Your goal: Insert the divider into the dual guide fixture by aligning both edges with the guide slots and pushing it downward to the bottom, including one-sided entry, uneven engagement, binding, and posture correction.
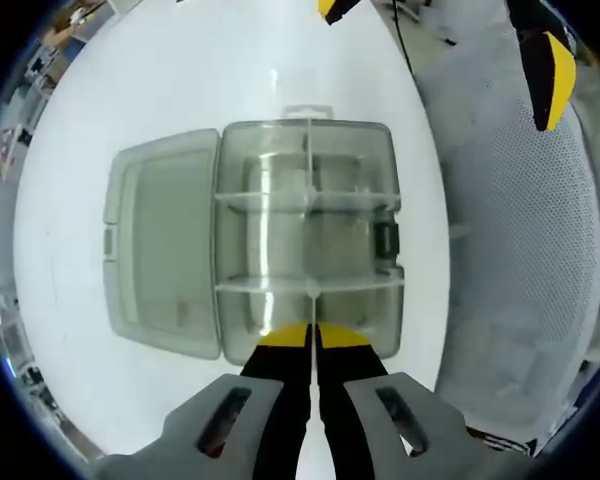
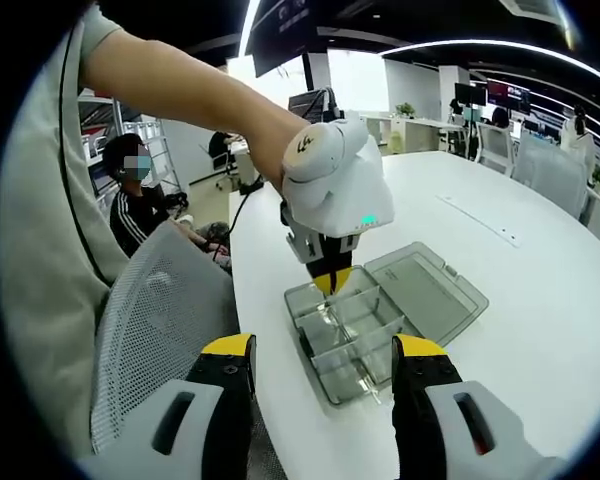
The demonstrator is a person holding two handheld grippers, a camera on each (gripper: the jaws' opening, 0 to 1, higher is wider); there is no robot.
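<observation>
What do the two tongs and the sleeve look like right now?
Left tongs: glossy white rounded housing with a dark logo and a green light, black jaws with yellow tips. Right tongs: grey bases, black jaws, yellow tips. The sleeve is short, pale grey-green.

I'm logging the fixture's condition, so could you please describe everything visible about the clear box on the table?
The box is clear, greyish plastic, lying flat on the white table near its edge. Its hinged lid is swung fully open and rests flat alongside. Inside, thin clear dividers split the tray into compartments. A dark latch sits on one side wall. The left gripper, jaws closed together, hovers at its near wall; contact is unclear.
</observation>
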